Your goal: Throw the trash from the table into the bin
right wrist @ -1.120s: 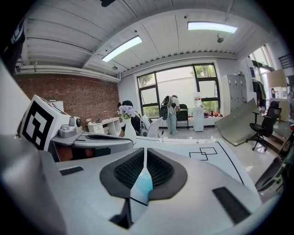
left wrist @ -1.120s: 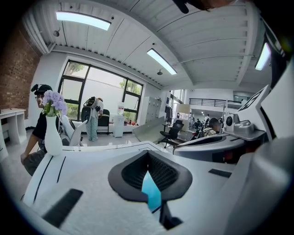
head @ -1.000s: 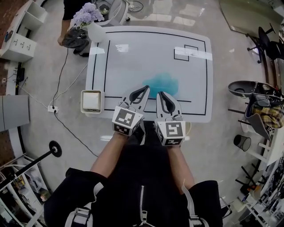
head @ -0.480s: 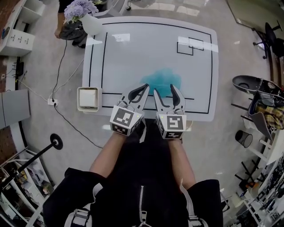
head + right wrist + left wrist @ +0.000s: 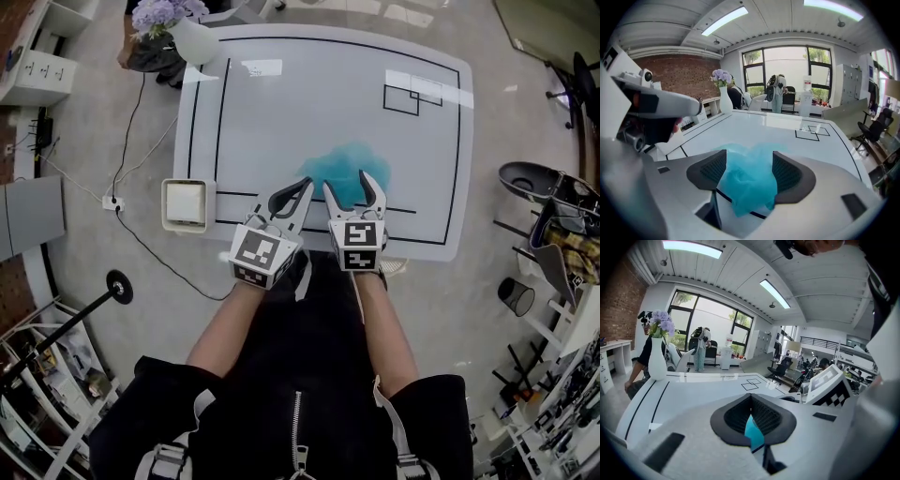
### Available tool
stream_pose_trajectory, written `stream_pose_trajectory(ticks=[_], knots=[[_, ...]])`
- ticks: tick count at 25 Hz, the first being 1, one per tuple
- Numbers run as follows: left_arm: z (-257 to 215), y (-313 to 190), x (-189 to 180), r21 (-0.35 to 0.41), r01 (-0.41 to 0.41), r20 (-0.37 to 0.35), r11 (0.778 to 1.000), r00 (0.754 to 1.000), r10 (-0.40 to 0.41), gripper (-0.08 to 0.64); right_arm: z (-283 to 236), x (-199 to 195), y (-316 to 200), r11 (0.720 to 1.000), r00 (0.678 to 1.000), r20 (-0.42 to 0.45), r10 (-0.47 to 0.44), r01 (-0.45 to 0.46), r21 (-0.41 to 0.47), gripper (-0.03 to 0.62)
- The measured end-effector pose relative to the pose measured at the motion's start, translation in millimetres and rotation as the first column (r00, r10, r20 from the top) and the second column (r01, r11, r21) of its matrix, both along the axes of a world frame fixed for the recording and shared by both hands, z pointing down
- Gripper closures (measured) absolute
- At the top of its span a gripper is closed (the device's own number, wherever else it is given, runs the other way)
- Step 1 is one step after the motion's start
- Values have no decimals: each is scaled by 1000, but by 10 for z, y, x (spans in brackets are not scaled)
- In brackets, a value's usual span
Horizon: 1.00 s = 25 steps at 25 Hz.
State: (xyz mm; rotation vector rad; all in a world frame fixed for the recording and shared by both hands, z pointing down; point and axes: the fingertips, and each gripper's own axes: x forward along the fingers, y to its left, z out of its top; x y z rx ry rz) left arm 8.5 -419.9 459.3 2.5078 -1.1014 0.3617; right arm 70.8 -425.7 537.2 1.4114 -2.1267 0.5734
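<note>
Trash here is one crumpled teal bag (image 5: 349, 173), lying near our edge of the table (image 5: 281, 103) across a black line. Our right gripper (image 5: 353, 185) has just been opening its jaws and now has them wide, one on each side of the bag. The bag sits between them, but the pads do not press it yet. Our left gripper (image 5: 302, 187) has its tips together with nothing in them, just beside the bag's left edge. To grab well, we judge the right jaws should go lower and further in, so they close on the bunched middle and not on a loose corner, since thin film is likely to slip or trail. We should also avoid scraping the tabletop. The bin (image 5: 167, 206) is at the table's left side, so the carry will go leftward, and the left gripper should be kept out of that path. We can read no brand, label or writing; the grippers' cubes carry only black-and-white square markers.
</note>
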Motion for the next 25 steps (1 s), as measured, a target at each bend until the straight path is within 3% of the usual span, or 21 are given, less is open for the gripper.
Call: stream_pose_trajectory(ticks=[8, 18, 25], knots=[[25, 4, -120, -32, 37, 19, 999, 999, -36, 553, 492, 27, -103, 990, 991, -104, -88, 75, -123, 296], [45, 18, -188, -38, 66, 28, 997, 997, -65, 554, 728, 13, -115, 974, 986, -113, -122, 97, -205, 296], [31, 82, -206, -32, 72, 25, 997, 997, -71, 552, 724, 27, -81, 975, 988, -115, -106, 80, -208, 310]])
